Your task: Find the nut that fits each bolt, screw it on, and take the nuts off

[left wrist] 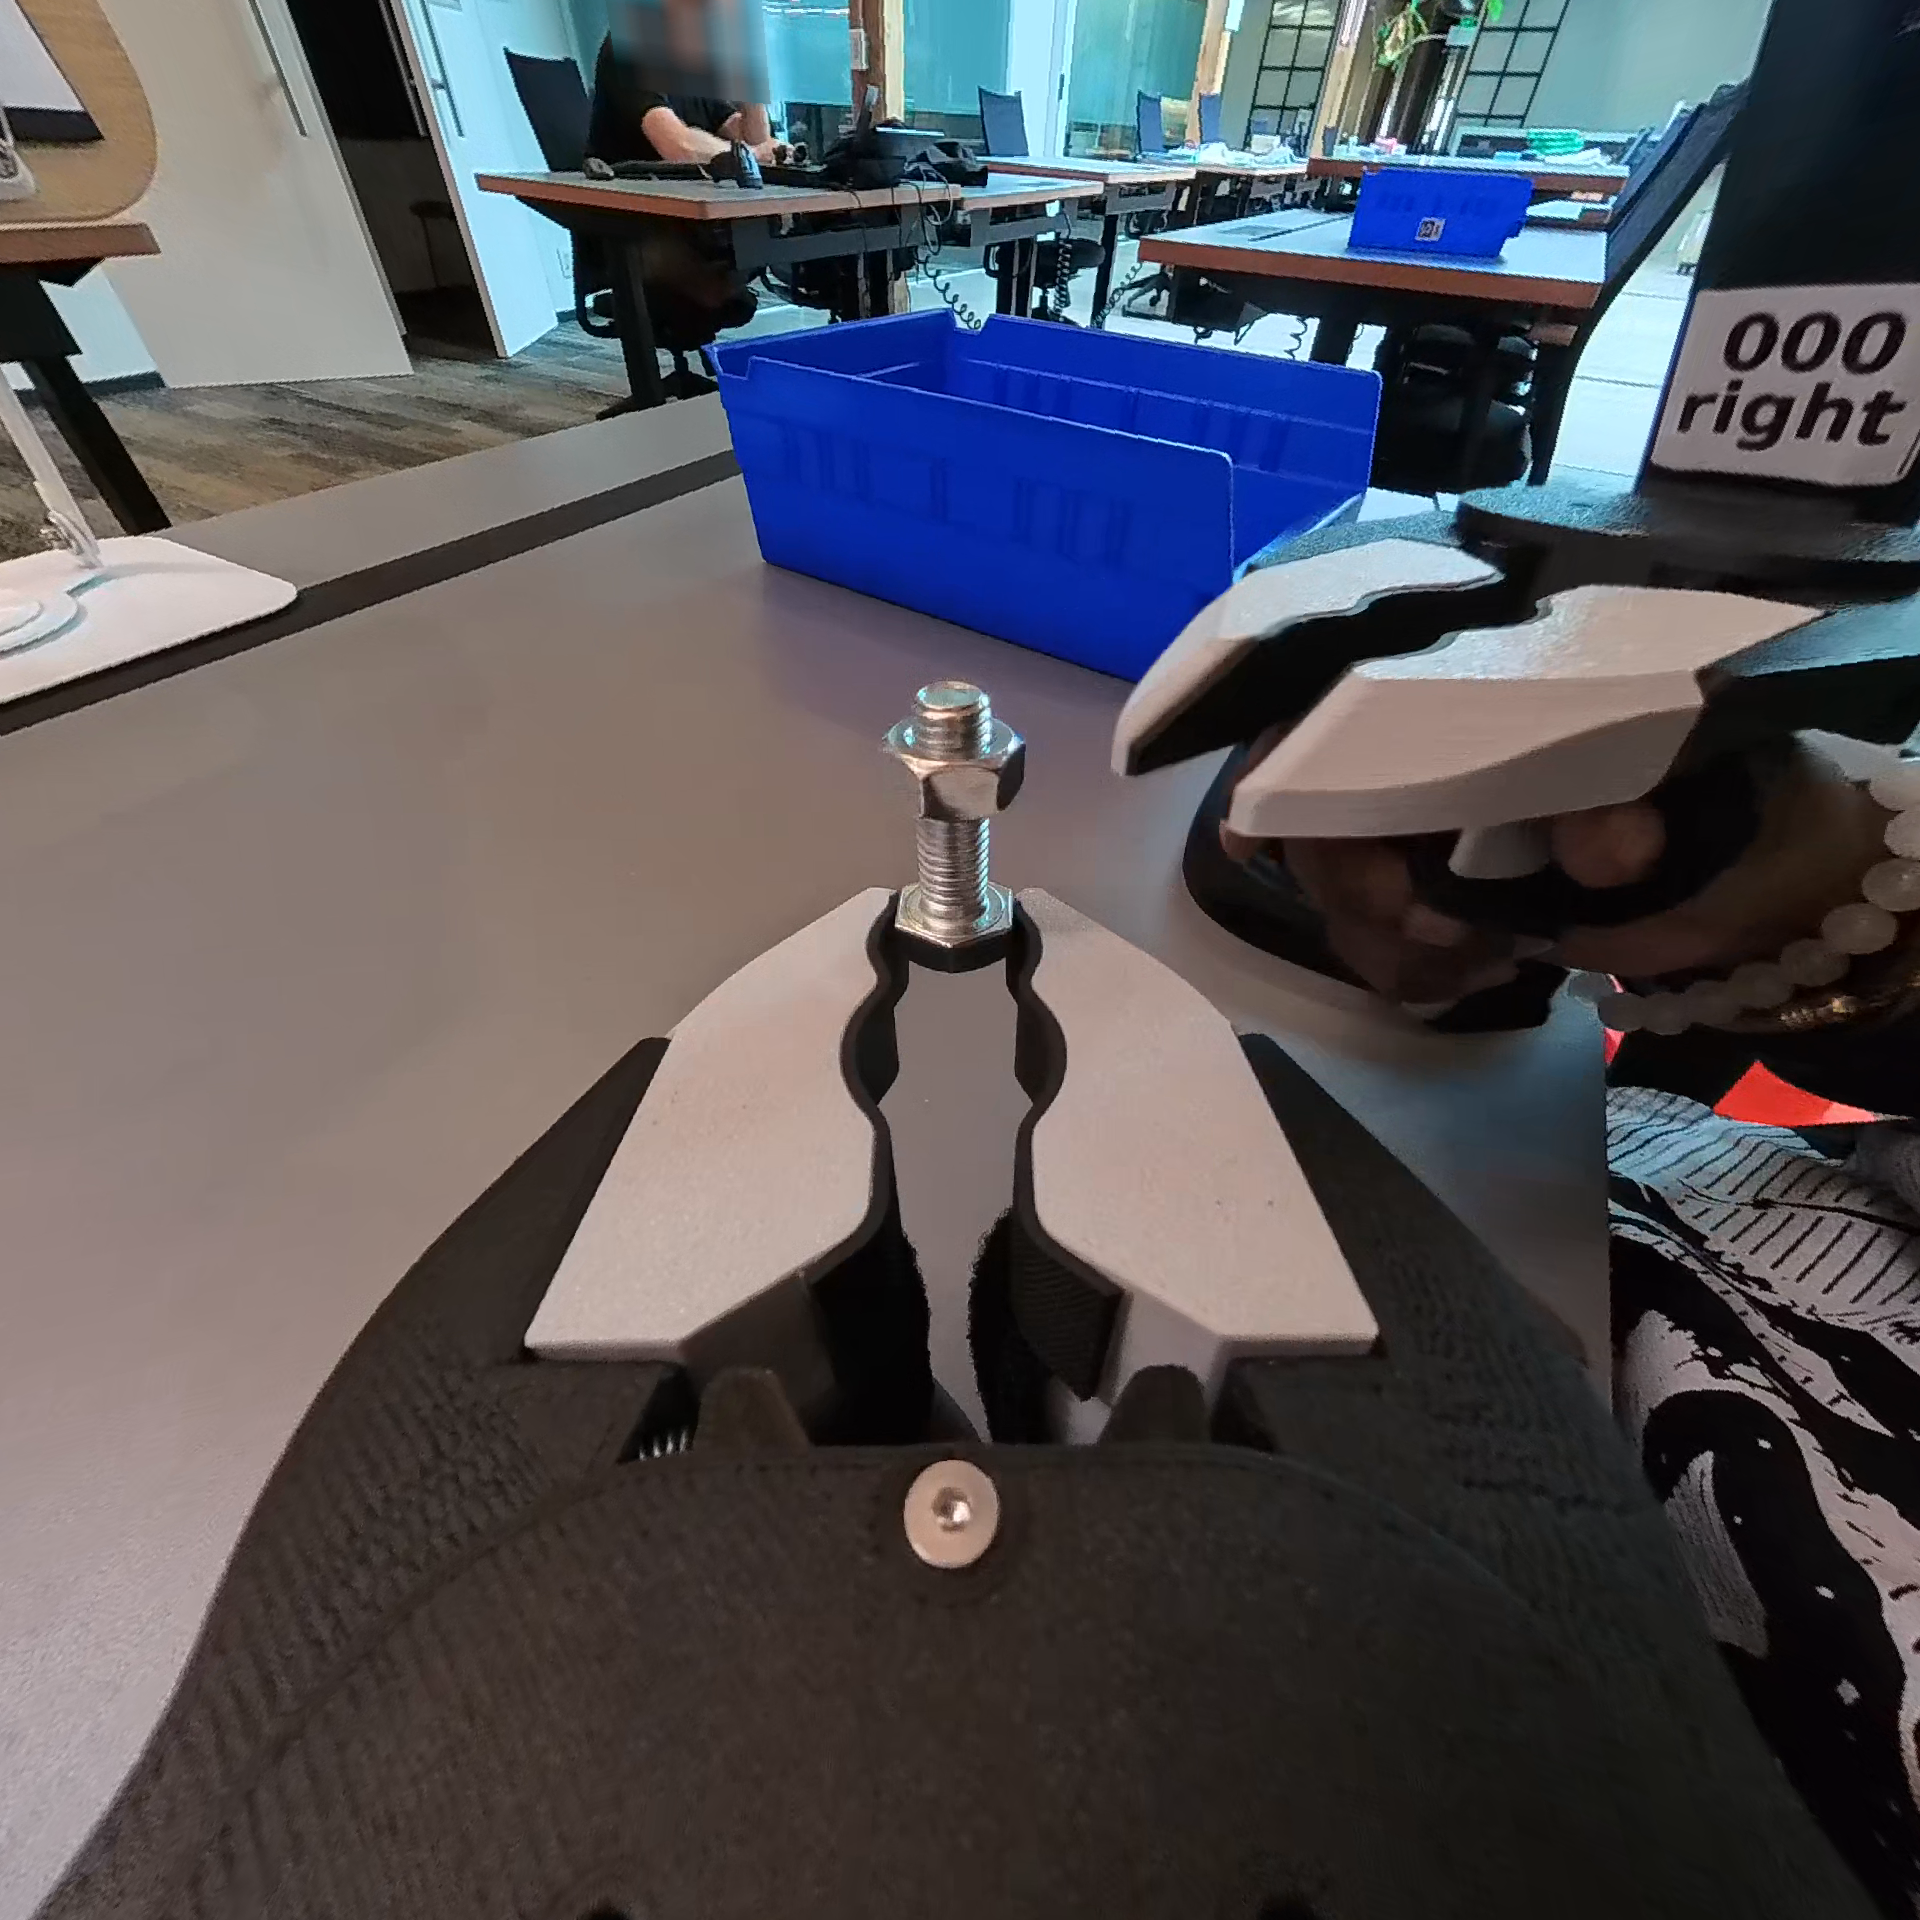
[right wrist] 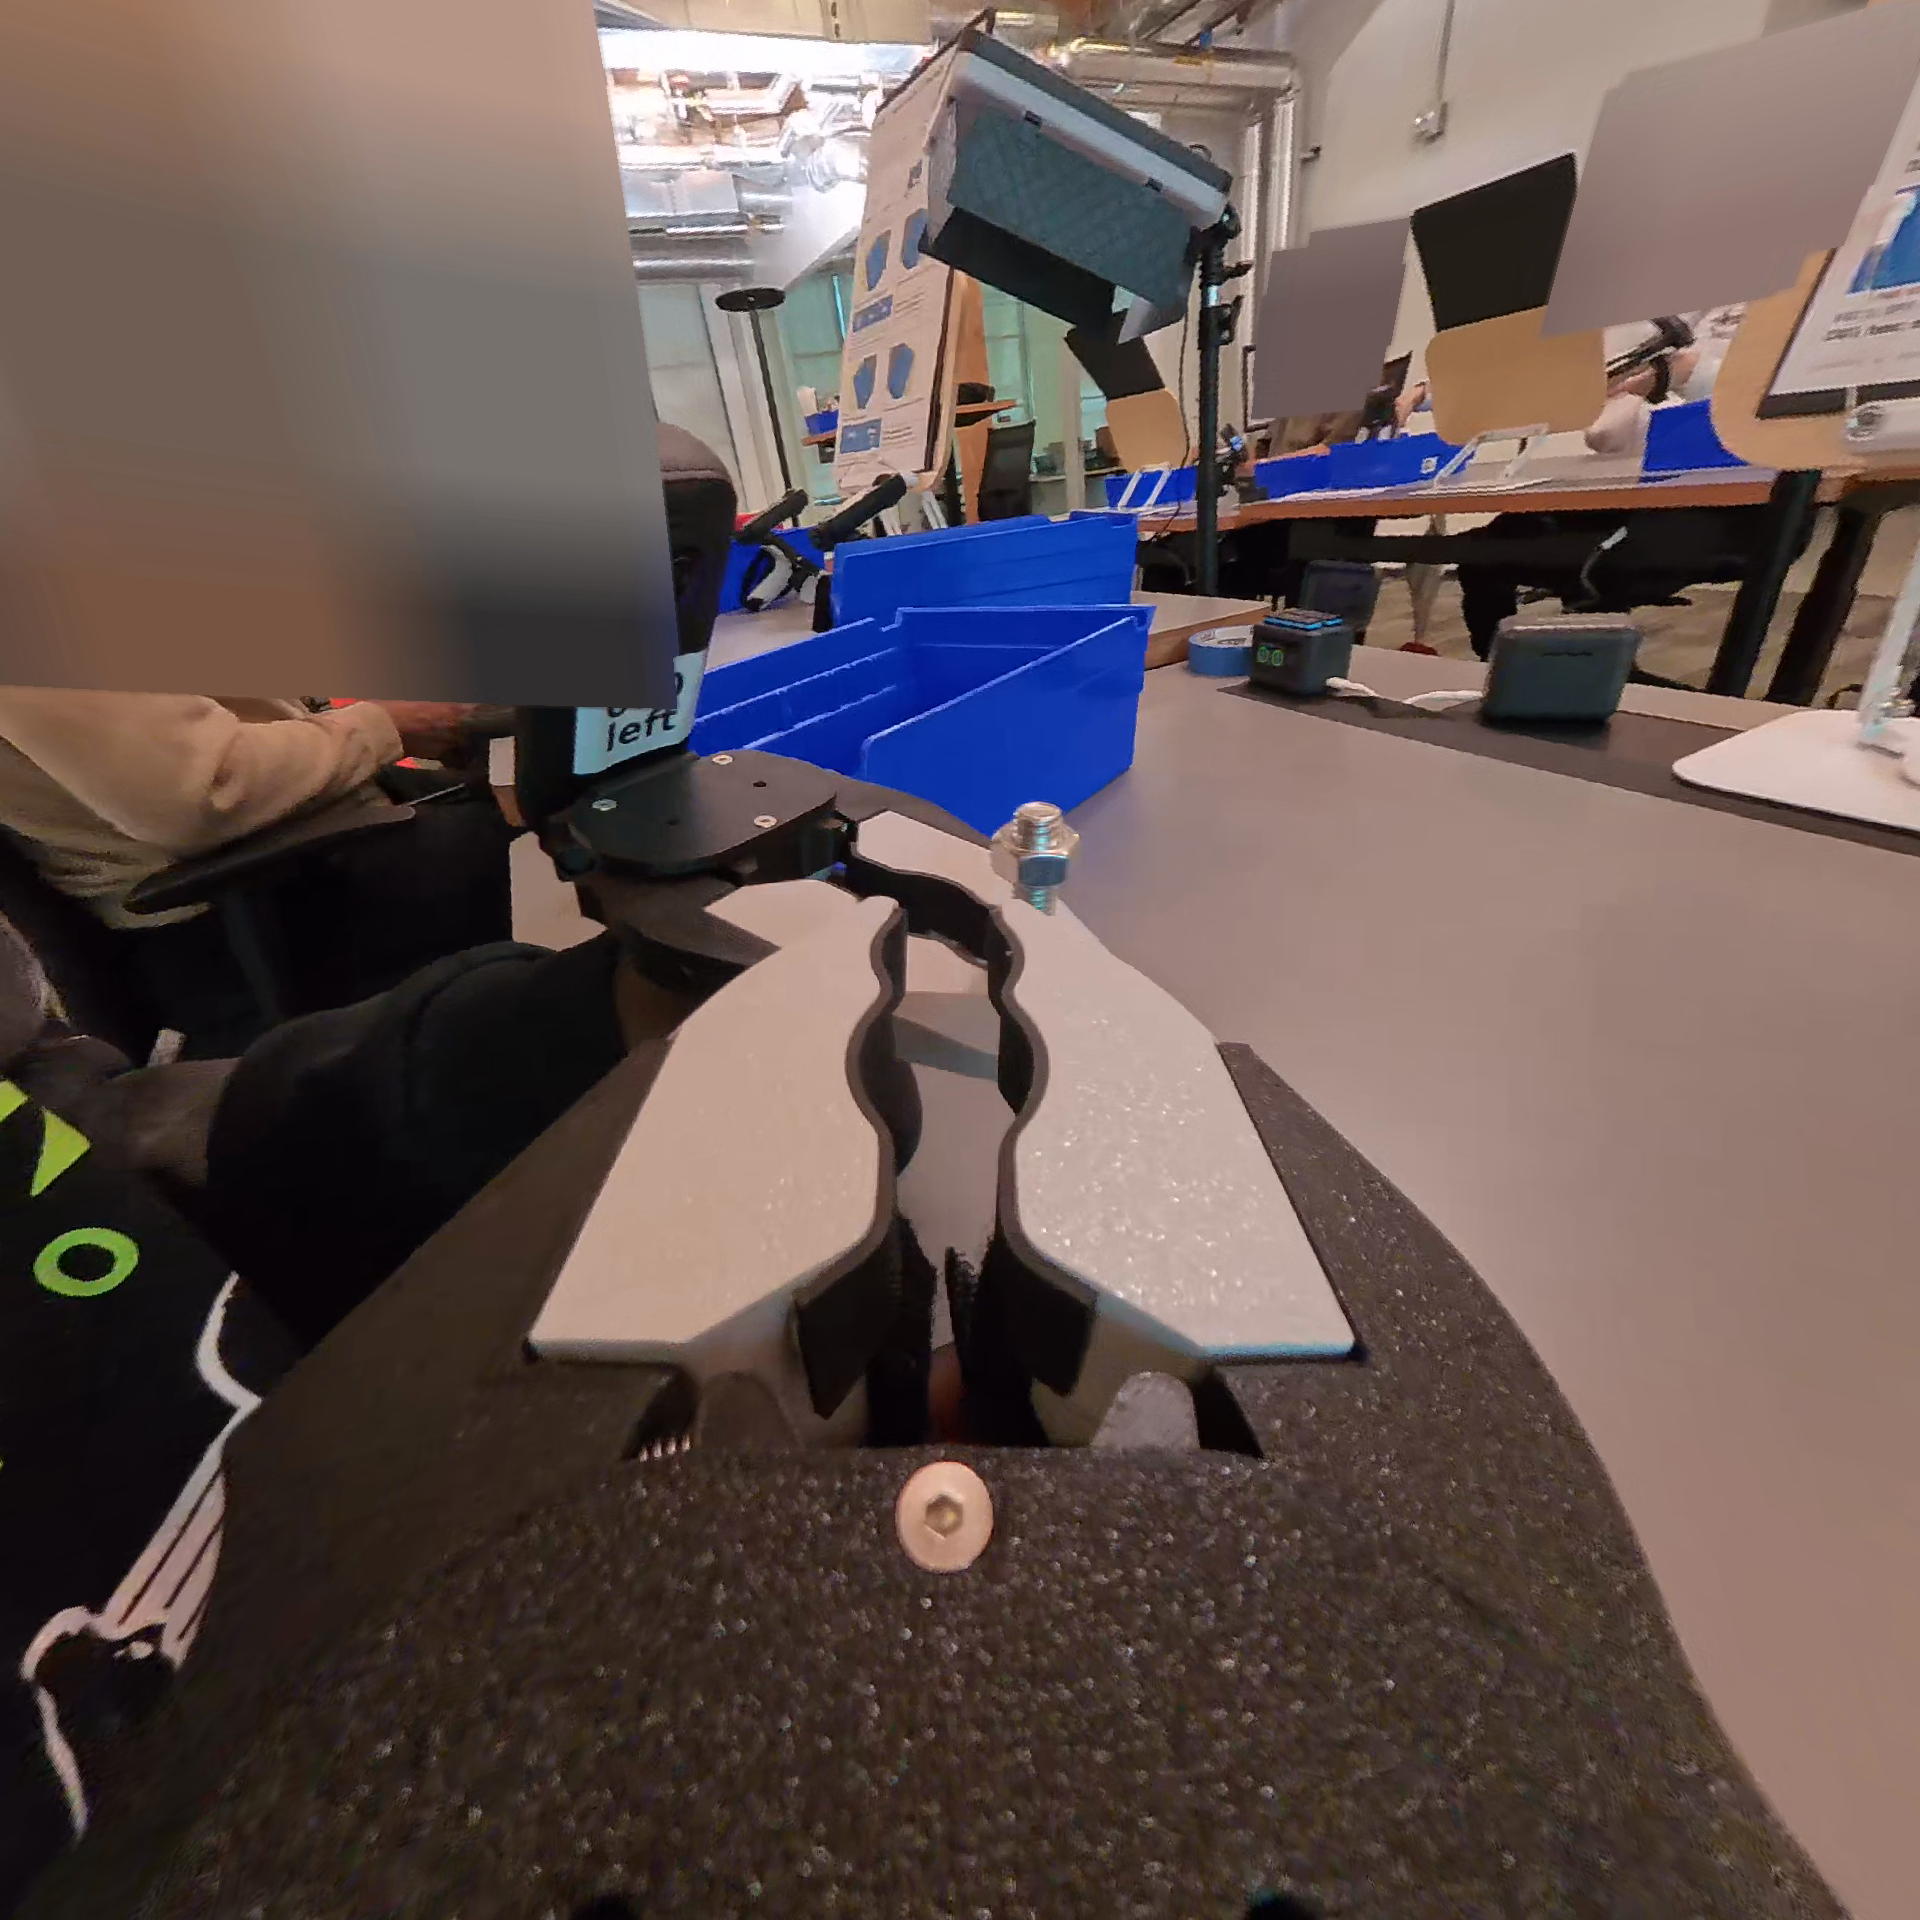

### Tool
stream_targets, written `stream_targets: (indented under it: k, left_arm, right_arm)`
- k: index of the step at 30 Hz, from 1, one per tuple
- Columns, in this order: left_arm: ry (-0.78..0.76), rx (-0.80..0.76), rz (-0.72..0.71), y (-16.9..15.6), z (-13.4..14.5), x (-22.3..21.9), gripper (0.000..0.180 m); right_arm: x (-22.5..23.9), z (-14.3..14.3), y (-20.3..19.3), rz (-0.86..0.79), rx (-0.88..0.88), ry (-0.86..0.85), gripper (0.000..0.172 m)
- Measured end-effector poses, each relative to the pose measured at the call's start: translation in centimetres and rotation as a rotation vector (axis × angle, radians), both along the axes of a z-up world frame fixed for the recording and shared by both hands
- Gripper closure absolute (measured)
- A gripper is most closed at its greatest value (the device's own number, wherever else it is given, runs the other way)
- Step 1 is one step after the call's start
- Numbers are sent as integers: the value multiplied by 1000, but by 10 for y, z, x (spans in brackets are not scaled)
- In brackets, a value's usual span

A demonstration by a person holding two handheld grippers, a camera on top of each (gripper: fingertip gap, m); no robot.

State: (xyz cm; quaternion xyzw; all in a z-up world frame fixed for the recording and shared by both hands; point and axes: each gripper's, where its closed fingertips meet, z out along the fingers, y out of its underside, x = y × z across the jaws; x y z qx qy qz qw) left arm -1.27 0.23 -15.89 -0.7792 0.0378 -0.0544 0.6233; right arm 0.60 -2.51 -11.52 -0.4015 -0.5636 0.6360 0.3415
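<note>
The left hand-held gripper [left wrist: 953, 940] is nearly closed, its two fingertips pressed against the hexagonal head of a silver bolt [left wrist: 948, 862], which stands upright above the grey desk [left wrist: 416, 831] with its threaded end on top. A silver hex nut [left wrist: 956, 767] sits threaded near the top of the bolt, with a short stretch of thread showing above it.

The right hand-held gripper [left wrist: 1174, 790] hangs just to the right of the nut, apart from it. In its own view its fingers [right wrist: 831, 997] are drawn in to a narrow gap with nothing between them; only the desk and part of the left hand-held gripper show through the gap.

Beyond the bolt, farther back on the desk, stands a blue plastic bin [left wrist: 1039, 488] with a divider wall inside. To the bolt's far left, a white flat stand base [left wrist: 125, 613] lies on the desk.
</note>
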Motion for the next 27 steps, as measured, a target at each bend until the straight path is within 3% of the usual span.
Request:
stream_targets:
  k: [3, 7, 10, 20, 27]
  left_arm:
    - [0, 2, 0, 0, 0, 0, 163]
    - [2, 1, -3, 0, 0, 1, 163]
    - [4, 1, -6, 0, 0, 1, 163]
    - [31, -22, -8, 1, -4, 3, 163]
    - [28, -21, 1, 1, -3, 2, 163]
  right_arm:
    - [-4, 0, 5, -17, -23, 3, 151]
    - [-18, -1, 5, -23, -31, -5, 122]
    - [-29, 1, 0, 2, -26, -8, 115]
    - [-48, -4, -20, 89, 35, -75, 119]
    - [-38, 0, -13, 48, 30, -43, 125]
